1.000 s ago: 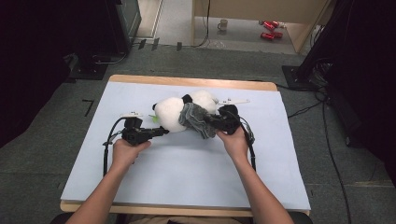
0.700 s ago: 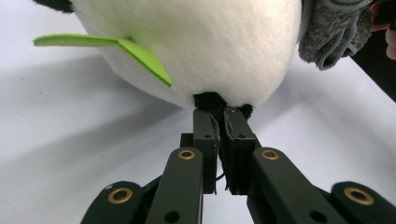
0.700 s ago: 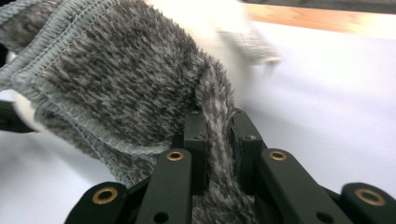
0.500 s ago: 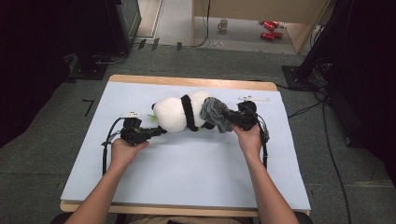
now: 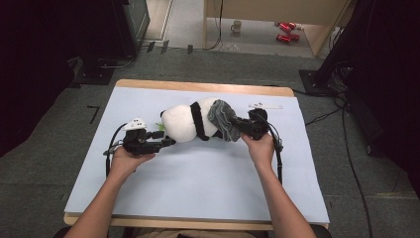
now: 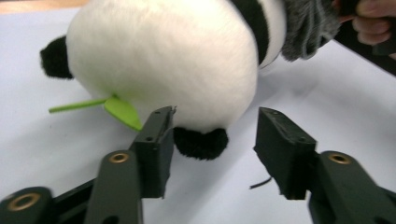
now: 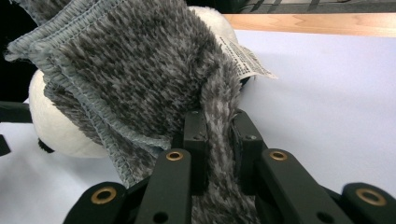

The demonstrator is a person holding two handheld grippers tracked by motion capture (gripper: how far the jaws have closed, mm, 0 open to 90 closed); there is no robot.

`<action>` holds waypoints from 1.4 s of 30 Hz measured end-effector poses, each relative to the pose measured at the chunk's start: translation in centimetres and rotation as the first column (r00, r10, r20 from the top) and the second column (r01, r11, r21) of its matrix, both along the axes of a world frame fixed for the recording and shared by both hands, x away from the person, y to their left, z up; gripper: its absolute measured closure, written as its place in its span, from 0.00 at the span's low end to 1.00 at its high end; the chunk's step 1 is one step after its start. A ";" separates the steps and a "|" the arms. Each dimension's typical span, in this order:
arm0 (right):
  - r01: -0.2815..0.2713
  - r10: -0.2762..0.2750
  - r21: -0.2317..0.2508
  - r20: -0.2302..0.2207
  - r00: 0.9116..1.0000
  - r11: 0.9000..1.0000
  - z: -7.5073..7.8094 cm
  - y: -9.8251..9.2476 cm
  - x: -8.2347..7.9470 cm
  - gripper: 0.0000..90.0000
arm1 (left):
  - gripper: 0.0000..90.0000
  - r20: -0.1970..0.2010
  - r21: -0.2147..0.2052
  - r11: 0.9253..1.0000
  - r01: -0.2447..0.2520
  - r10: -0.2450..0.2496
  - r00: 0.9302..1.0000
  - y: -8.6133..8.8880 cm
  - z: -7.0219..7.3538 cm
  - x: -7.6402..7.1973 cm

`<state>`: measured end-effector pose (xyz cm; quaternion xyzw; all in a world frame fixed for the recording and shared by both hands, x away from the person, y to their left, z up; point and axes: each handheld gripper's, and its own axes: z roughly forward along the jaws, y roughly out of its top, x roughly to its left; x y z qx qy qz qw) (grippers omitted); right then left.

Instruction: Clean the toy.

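Observation:
A black-and-white plush panda [image 5: 185, 123] lies on its side on the pale mat [image 5: 208, 173]. My left gripper [image 5: 168, 142] points at its round white head [image 6: 173, 60]. The jaws have just been opening and now stand open, with a black ear [image 6: 201, 142] between them, untouched. A green felt leaf [image 6: 123, 111] sticks out beside the left jaw. My right gripper [image 5: 242, 127] is shut on a grey fuzzy cloth [image 5: 225, 119] that wraps the panda's other end. In the right gripper view the cloth [image 7: 135, 65] runs between the pads of that gripper [image 7: 218, 135]; a white label [image 7: 243, 58] hangs behind.
The mat covers a wooden table [image 5: 198, 87] whose far edge lies just beyond the panda. A small white strip [image 5: 265, 105] lies on the mat behind the right gripper. A mug [image 5: 236, 25] and red items [image 5: 285, 32] sit on the floor beyond.
The right gripper pulled the grey cloth to the right, and the panda stretched out along the mat. The left gripper's jaws opened and let go of the panda's head.

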<state>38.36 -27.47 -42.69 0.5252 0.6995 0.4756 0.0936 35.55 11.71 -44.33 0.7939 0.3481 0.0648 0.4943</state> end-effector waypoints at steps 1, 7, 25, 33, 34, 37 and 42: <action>0.000 0.000 -0.001 -0.001 1.000 1.000 0.0 0.0 0.0 0.89 | 0.48 0.015 0.007 1.000 0.006 -0.007 1.000 -0.1 0.1 0.0; 0.003 -0.003 -0.003 -0.005 1.000 1.000 -0.1 0.0 0.0 0.89 | 0.40 -0.001 0.056 0.998 0.009 -0.009 1.000 -1.5 -1.1 1.0; 0.013 -0.014 0.018 0.035 0.999 1.000 1.3 -0.5 -0.9 0.88 | 0.84 -0.117 -0.014 0.991 -0.134 0.131 0.984 -3.5 -1.1 2.6; -0.053 0.042 0.078 0.137 0.990 0.996 5.2 0.6 -2.6 0.88 | 0.87 -0.364 -0.242 0.965 -0.098 0.003 0.931 -2.5 1.9 1.8; -0.068 0.054 0.083 0.152 0.987 0.994 5.8 0.9 -2.9 0.88 | 0.86 -0.392 -0.266 0.958 -0.103 -0.009 0.920 -2.2 2.1 1.6; -0.111 0.094 0.092 0.172 0.981 0.990 7.0 2.1 -3.7 0.88 | 0.86 -0.433 -0.253 0.960 -0.120 -0.001 0.901 -2.1 2.2 1.1; -0.213 0.195 0.105 0.161 0.968 0.971 7.8 5.1 -5.1 0.89 | 0.84 -0.404 -0.220 0.968 -0.123 0.024 0.915 -2.9 1.8 1.3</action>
